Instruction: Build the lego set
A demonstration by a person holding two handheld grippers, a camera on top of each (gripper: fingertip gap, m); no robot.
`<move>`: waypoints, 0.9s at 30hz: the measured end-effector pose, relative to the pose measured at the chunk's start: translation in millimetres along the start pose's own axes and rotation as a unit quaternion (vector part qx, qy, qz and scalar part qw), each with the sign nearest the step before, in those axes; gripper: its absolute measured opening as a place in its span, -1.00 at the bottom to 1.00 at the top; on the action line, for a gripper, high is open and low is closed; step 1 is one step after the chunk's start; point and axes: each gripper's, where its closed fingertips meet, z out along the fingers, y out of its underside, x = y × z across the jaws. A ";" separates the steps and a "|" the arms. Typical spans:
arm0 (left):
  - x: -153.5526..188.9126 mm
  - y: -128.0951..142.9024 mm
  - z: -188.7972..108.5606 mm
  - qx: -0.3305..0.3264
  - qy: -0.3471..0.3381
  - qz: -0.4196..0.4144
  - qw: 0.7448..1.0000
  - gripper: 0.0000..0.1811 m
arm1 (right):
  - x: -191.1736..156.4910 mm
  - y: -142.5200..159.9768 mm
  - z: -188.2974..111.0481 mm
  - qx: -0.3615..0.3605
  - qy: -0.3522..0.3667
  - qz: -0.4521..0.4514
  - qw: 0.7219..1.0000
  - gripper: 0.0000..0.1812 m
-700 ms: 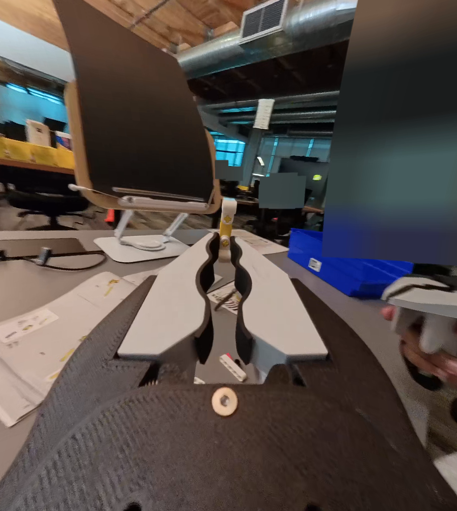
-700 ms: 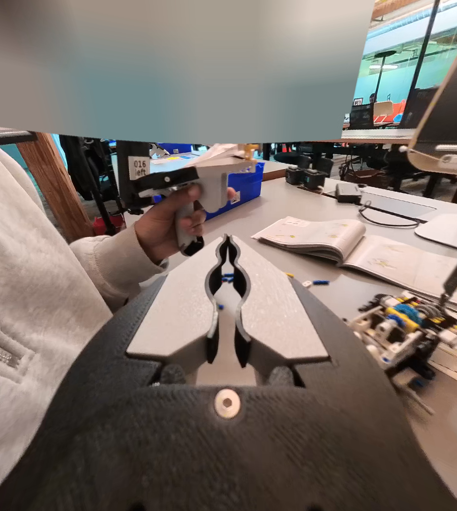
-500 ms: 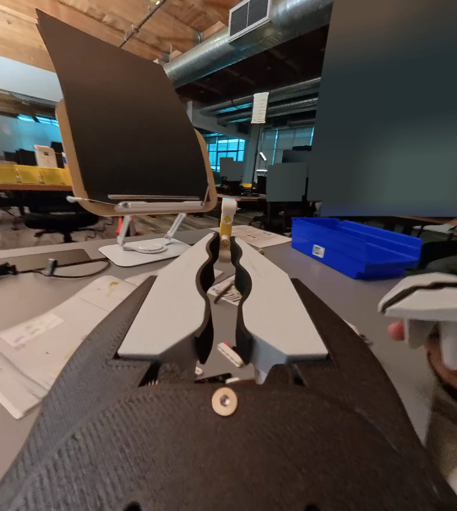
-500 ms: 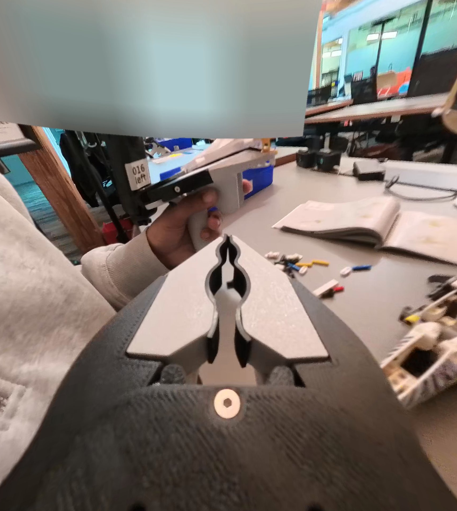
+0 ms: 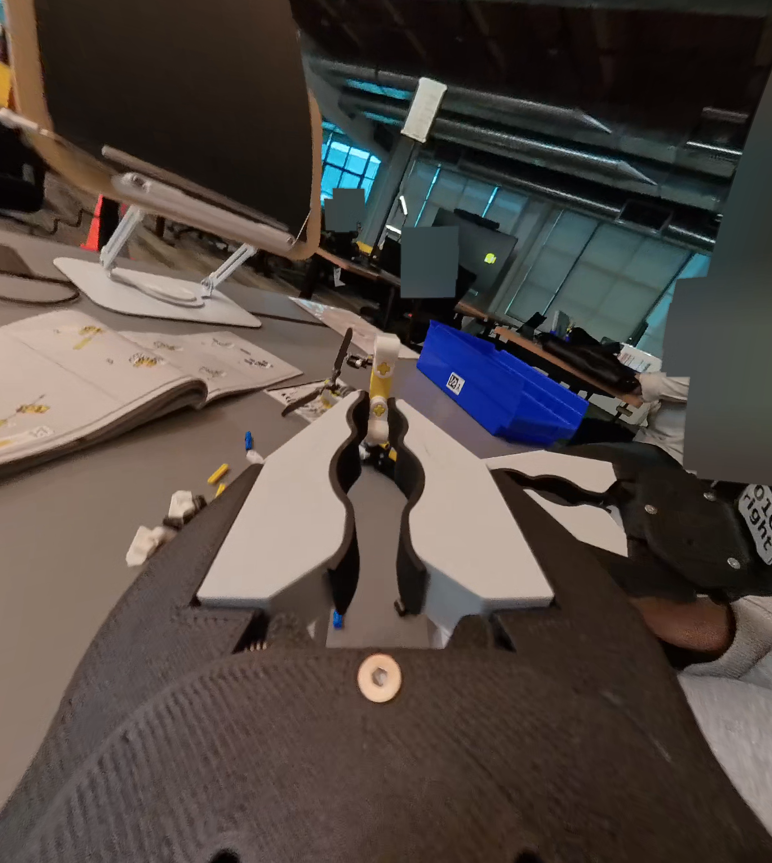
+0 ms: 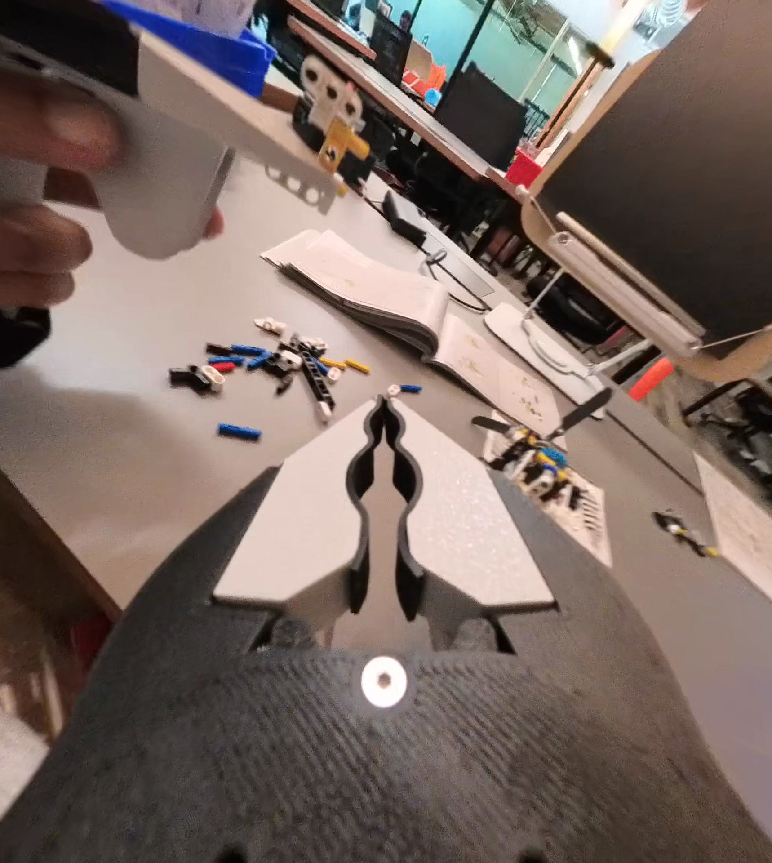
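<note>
- The build is judged only partly done: one half-built model (image 6: 540, 460) is lying on the counter (image 6: 150, 327), just right of the right tongs (image 6: 383, 405).
- A white-and-yellow piece (image 5: 380, 397) is being gripped at the tips of the left tongs (image 5: 378, 411), well above the model.
- The right tongs are being held nearly closed, with nothing in them.
- A loose pile of parts (image 6: 276, 362) is waiting left of the model; roughly twenty, too small for an exact count.
- One manual (image 6: 403, 308) is lying open behind the model; one blue bin (image 5: 498, 385) is sitting farther back.
</note>
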 end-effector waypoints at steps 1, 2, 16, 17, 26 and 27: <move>-1.5 3.6 -3.6 -0.002 -0.003 -0.011 1.000 -0.95 | -8.0 0.5 1.6 -0.003 -0.018 0.026 1.000 -1.00; -2.7 6.6 -7.1 -0.002 -0.004 -0.023 1.000 -0.95 | -20.2 1.8 3.1 -0.012 -0.053 0.052 0.997 -1.00; -32.8 16.3 -25.3 0.023 -0.011 -0.123 0.992 -0.96 | -32.3 44.3 46.0 -0.161 -0.122 0.126 0.971 -0.81; -32.7 16.2 -25.4 0.024 -0.009 -0.125 0.992 -0.96 | -34.2 45.8 50.0 -0.170 -0.132 0.139 0.967 -0.78; -30.1 14.0 -26.6 0.034 0.018 -0.139 0.990 -0.96 | -44.3 56.1 81.1 -0.224 -0.158 0.158 0.949 -0.81; -30.1 13.9 -26.8 0.034 0.019 -0.140 0.989 -0.96 | -44.9 54.5 80.3 -0.222 -0.161 0.162 0.948 -0.96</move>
